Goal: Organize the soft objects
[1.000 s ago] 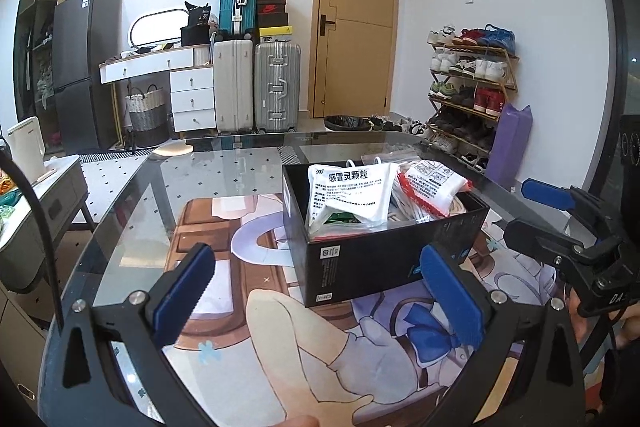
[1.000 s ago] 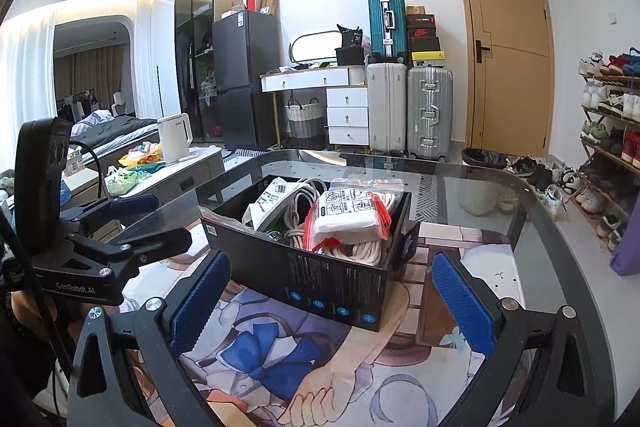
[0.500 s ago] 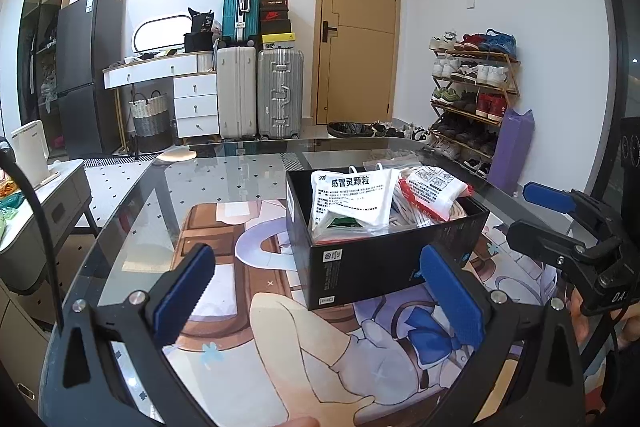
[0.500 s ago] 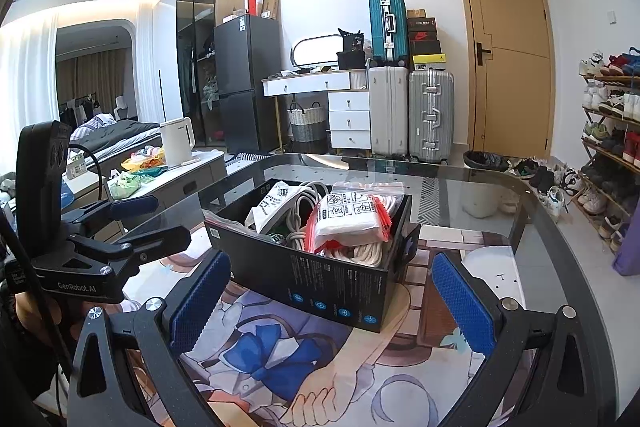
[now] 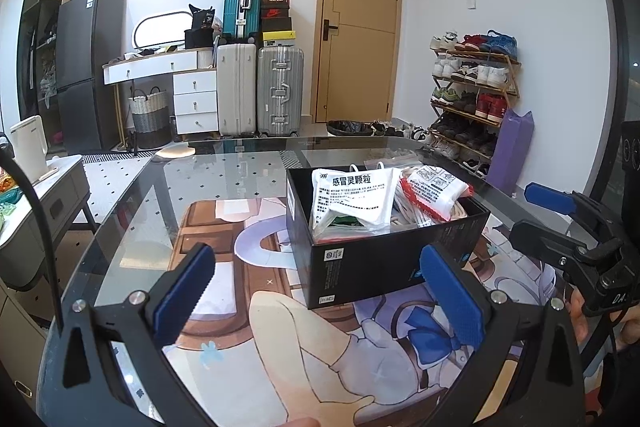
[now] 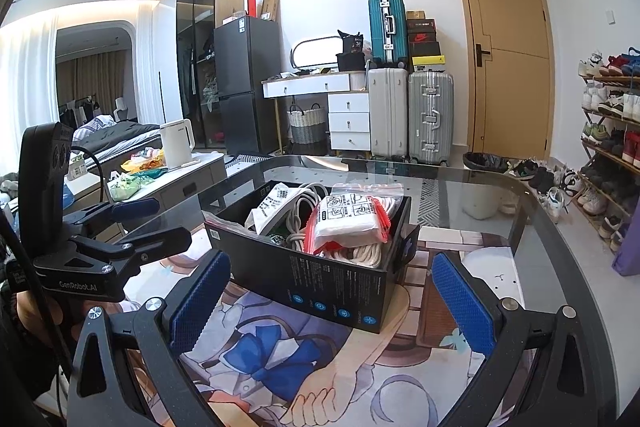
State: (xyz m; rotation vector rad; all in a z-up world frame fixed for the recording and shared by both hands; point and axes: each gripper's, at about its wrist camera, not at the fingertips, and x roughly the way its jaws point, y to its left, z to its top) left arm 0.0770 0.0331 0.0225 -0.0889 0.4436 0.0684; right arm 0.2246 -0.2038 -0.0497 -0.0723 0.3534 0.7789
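A black open box [image 5: 384, 259] stands on the glass table, on an anime print mat [image 5: 280, 339]. It holds a white medicine pouch [image 5: 352, 199], a red-edged zip bag of white cloth [image 6: 348, 223], grey cable [image 6: 298, 211] and white rope [image 6: 364, 251]. The box also shows in the right wrist view [image 6: 332, 287]. My left gripper [image 5: 320, 291] is open and empty, just short of the box. My right gripper [image 6: 328, 295] is open and empty, near the box's other side. Each gripper shows in the other's view: the right one [image 5: 552, 215] and the left one [image 6: 136, 223].
The glass table's rounded far edge [image 5: 280, 143] lies beyond the box. Behind it stand suitcases [image 5: 260, 87], a white drawer unit [image 5: 196, 99] and a door. A shoe rack [image 5: 472, 95] is on the right. A low cabinet with a kettle [image 6: 176, 143] is on the left.
Both grippers have risen and tilted up slightly, so the box sits lower in both views. Both stay open. Nothing in the box has moved.
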